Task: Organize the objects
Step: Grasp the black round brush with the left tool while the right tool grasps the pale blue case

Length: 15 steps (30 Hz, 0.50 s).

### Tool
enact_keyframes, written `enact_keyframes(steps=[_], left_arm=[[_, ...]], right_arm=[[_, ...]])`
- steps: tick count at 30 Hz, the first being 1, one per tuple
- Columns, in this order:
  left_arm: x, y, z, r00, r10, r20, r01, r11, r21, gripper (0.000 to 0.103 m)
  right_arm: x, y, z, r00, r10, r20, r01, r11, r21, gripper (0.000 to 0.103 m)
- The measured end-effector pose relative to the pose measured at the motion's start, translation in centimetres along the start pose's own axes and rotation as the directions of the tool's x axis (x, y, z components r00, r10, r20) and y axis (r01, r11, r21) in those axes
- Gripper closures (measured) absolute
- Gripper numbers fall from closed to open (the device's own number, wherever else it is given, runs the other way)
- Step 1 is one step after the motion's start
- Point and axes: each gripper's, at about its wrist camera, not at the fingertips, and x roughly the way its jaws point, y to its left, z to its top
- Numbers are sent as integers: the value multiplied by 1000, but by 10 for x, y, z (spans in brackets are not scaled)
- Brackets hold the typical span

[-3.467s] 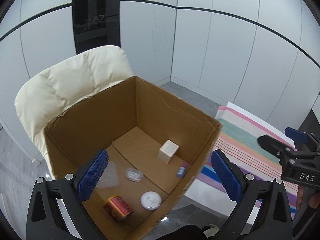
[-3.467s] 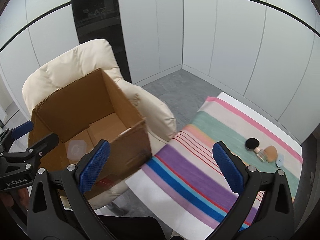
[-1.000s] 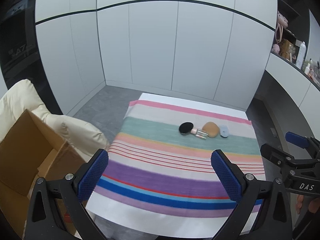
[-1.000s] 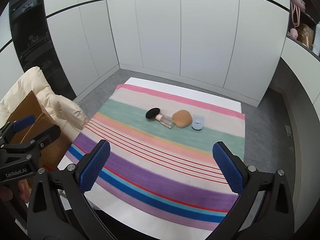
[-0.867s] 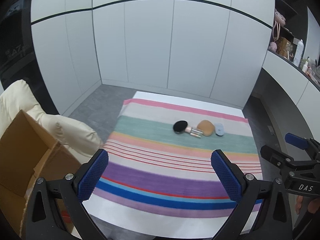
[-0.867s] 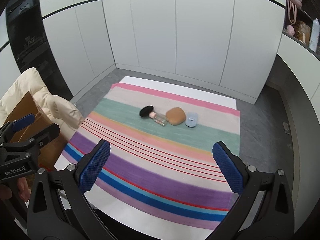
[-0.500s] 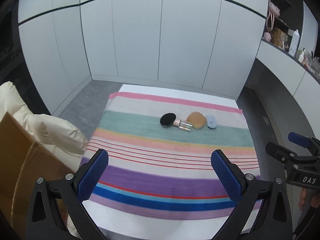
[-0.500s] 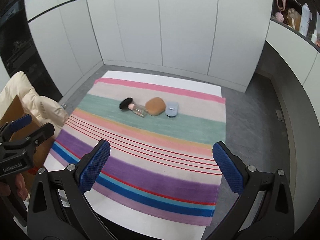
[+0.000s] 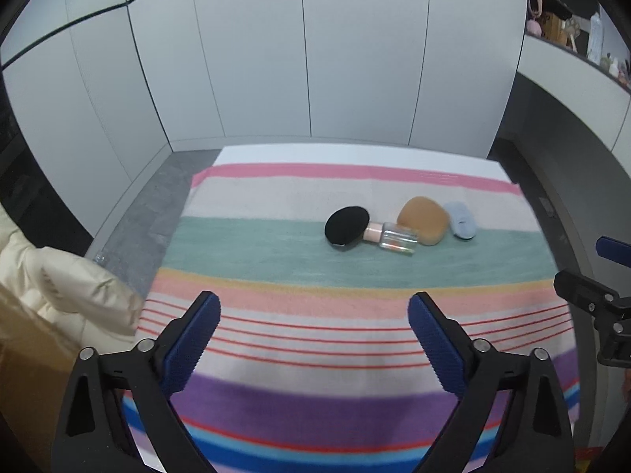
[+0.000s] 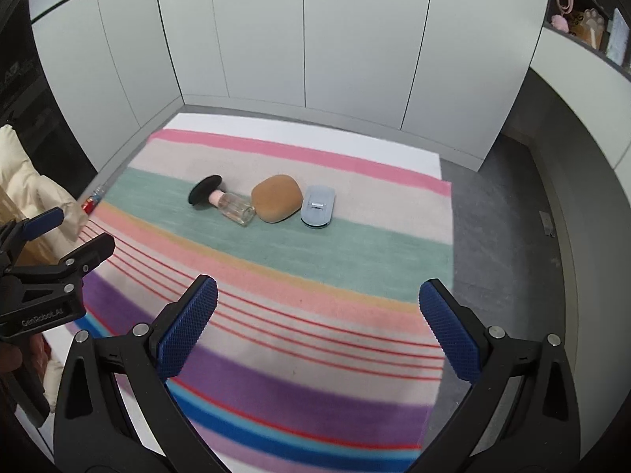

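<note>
2 tools, left tool [image 9: 313,329] closing on nothing, right tool [image 10: 317,323] gaping, rounded tan sponge [image 10: 277,198], glass bottle [image 10: 236,204]

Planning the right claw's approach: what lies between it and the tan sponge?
Only bare striped cloth lies between the open right claw and the tan sponge, shown in the right wrist view.

A striped cloth [image 10: 355,252] in pink, green, purple and blue carries a black puff [image 10: 205,194], tan sponge [image 10: 277,198] and pale blue case [image 10: 318,206].
</note>
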Motion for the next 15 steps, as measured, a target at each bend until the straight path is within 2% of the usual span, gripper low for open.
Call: enact_keyframes(steps=[6,13,15], left_arm=[[52,-2,2,999,-10,-33,10,1000,3,11],[113,-8,8,997,-26,-78,26,1000,5,23],[124,-11,12,997,-24,-79,26,999,23,24]], right_arm=[[58,1,1,999,10,-50,-9,1000,16,1],[110,3,6,998,9,-70,-8,1000,13,2],[125,2,9,997,12,-78,-10,1000,20,3]])
